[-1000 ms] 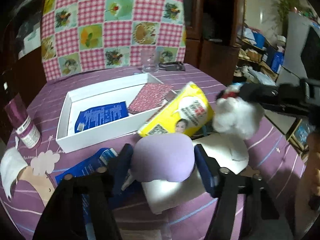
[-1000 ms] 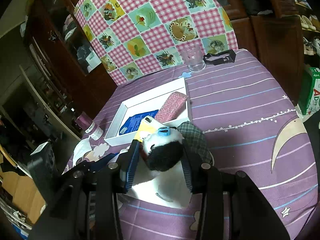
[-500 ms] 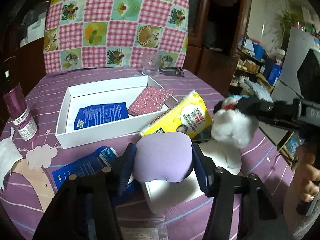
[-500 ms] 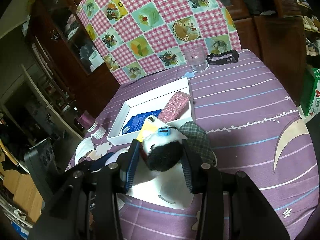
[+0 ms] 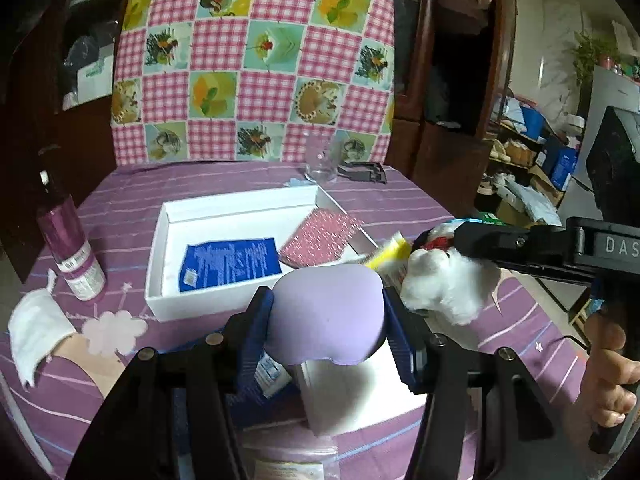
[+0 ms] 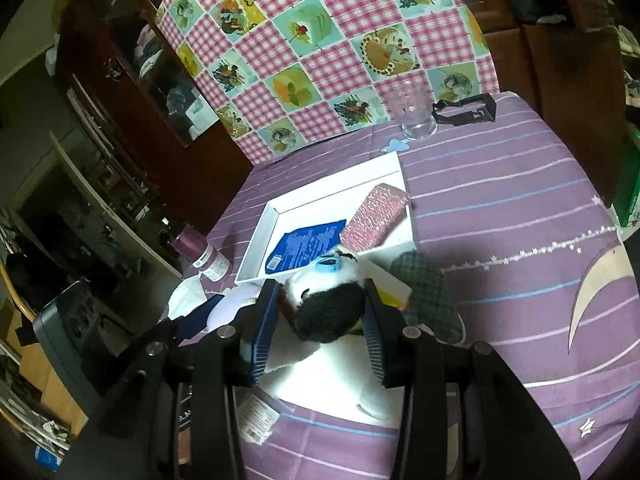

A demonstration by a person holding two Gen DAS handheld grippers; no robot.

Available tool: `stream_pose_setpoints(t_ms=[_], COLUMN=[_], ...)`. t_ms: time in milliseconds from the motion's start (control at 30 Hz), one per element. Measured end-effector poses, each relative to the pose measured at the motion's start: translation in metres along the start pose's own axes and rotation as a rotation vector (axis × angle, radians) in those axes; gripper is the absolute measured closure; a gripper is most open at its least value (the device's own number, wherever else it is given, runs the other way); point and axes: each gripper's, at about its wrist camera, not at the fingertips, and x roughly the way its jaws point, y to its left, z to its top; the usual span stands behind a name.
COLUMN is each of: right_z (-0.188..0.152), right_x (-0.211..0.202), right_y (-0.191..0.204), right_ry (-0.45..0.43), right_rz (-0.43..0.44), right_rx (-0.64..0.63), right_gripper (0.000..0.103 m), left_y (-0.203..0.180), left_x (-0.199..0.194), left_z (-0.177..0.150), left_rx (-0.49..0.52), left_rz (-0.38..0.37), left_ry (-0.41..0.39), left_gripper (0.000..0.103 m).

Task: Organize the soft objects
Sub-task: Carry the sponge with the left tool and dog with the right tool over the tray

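So, at the far left of the purple table (image 5: 400, 200) stands a pink bottle (image 5: 72, 252), with a crumpled white cloth (image 5: 36, 332) in front of it. Next comes the white box (image 5: 160, 240), holding a blue packet (image 5: 228, 264) and a pink speckled pouch (image 5: 320, 236) leaning on its right wall. My left gripper (image 5: 326, 320) clamps the lilac sponge (image 5: 328, 316) above a white sheet. Rightmost, my right gripper (image 6: 320, 316) pinches the black-and-white plush toy (image 6: 324, 304) beside a yellow pack (image 5: 390, 254).

Dim room, bright glare centre, fisheye-bent dark edges, slight blur
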Motion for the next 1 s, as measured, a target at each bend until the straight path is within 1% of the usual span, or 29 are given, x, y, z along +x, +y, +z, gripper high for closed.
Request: stream_pose_setpoints(t_ms=[267,433,567,733,833,900,967,1000], right_z=[0.029,0.051,0.073,0.098,0.111,0.117,0.121,0.12], right_x=[0.002,0.007,0.008,0.021,0.036,0.048,0.063,0.072], right_y=[0.023,0.027,0.028,0.023,0.012,0.003,-0.009,-0.017], right_ry=[0.009,0.008,-0.023,-0.037,-0.025,-0.01,0.007,0.018], right_rz=[-0.026,-0.019,-0.012,0.01,-0.012,-0.035,-0.076,-0.114], right_rx=[-0.019,0.011,0.042,0.094,0.134,0.16,0.174,0.175], right_gripper=[0.061,0.061,0.061,0.061,0.061,0.061,0.061,0.061], left_y=[0.007,0.013,0.028,0.051,0.059,0.062,0.064,0.065], left_x=[-0.009,-0.009,-0.008,-0.002,0.009,0.02,0.032,0.038], left_z=[0.03,0.046,0.066,0.087,0.097,0.102,0.103,0.103], left_rx=[-0.011,-0.003,-0.032,-0.101,-0.129,-0.144,-0.16,-0.166], left_rz=[0.052,0.088,0.107,0.115,0.142,0.141,0.136,0.135], left_ry=[-0.015,-0.016,-0.03,-0.041,-0.036,-0.033,-0.03,-0.027], left_gripper=[0.048,0.048,0.048,0.048,0.048,0.048,0.048,0.048])
